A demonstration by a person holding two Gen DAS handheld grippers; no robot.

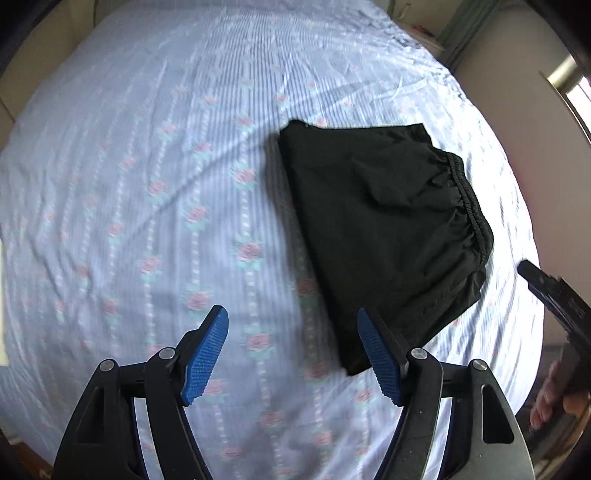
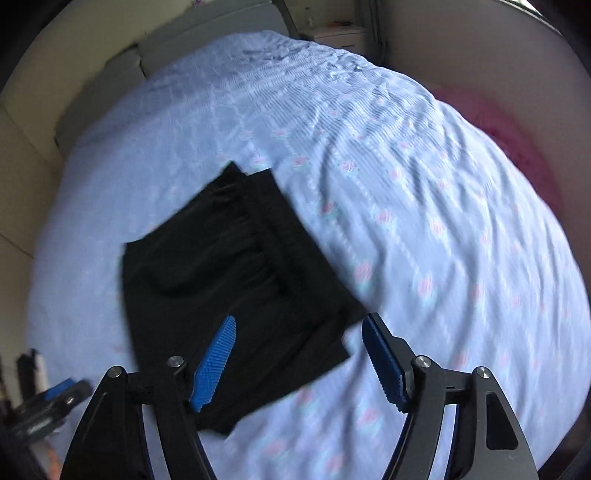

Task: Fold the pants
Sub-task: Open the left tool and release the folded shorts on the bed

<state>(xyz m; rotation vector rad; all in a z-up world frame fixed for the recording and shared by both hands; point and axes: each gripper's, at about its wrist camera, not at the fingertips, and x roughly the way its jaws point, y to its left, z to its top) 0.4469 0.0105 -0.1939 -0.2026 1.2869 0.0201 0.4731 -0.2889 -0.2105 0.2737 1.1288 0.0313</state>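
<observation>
The black pants [image 1: 380, 229] lie folded into a compact rectangle on the bed, with the elastic waistband on top at the right edge. My left gripper [image 1: 291, 332] is open and empty, above the sheet near the bundle's near left corner. In the right wrist view the pants [image 2: 236, 288] lie just ahead, waistband on the upper side. My right gripper [image 2: 299, 343] is open and empty, hovering over the bundle's near edge. The right gripper [image 1: 554, 295] also shows at the right edge of the left wrist view, held by a hand.
The bed sheet [image 1: 147, 184] is pale blue with striped rows of pink roses and is lightly wrinkled. A wall and window [image 1: 576, 88] lie to the right. A nightstand [image 2: 340, 35] stands beyond the bed's far end. The left gripper [image 2: 51, 402] shows at the lower left.
</observation>
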